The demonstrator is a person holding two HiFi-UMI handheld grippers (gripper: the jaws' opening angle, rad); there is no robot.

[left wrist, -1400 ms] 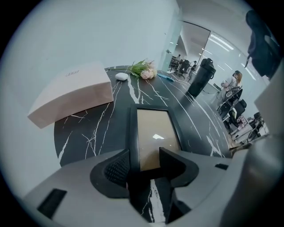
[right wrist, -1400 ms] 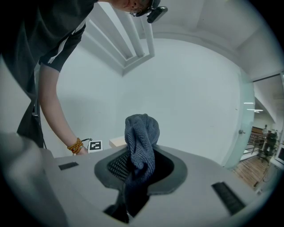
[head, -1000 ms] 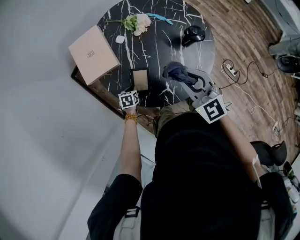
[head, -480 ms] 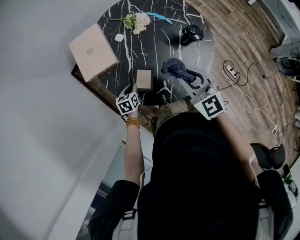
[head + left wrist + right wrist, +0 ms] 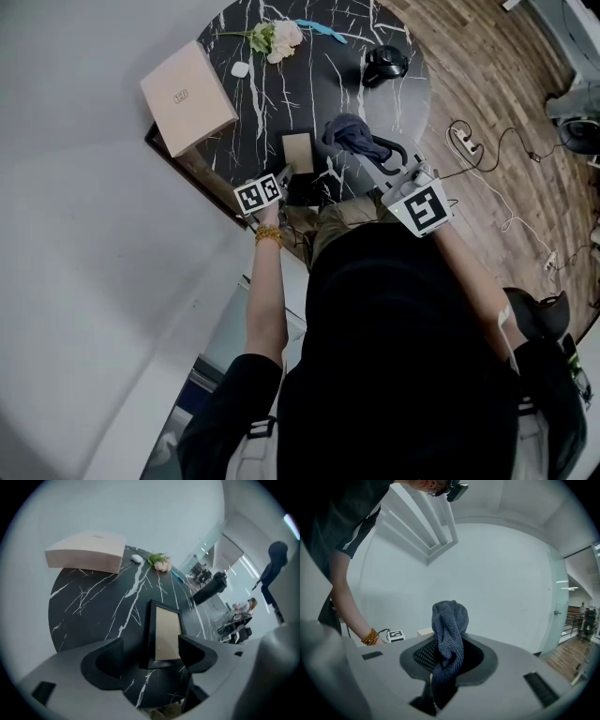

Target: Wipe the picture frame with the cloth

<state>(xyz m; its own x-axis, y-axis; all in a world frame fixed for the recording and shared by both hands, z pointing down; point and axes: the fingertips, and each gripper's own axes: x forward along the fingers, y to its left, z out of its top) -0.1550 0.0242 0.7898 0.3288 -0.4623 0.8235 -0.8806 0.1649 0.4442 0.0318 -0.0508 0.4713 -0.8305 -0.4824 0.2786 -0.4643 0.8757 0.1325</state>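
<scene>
Now, left tool (image 5: 152, 654) just opened, frame (image 5: 167, 632) loose between

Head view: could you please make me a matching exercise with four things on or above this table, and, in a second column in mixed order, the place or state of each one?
Things
1. picture frame
2. cloth
3. beige box
4. flower

Places or states
a. juts out over the left edge of the table
b. rests on the marble top, on the side nearest the person
c. lies at the far edge of the marble top
d. gripped in the right tool

Pairs: 1-b, 2-d, 3-a, 4-c
</scene>
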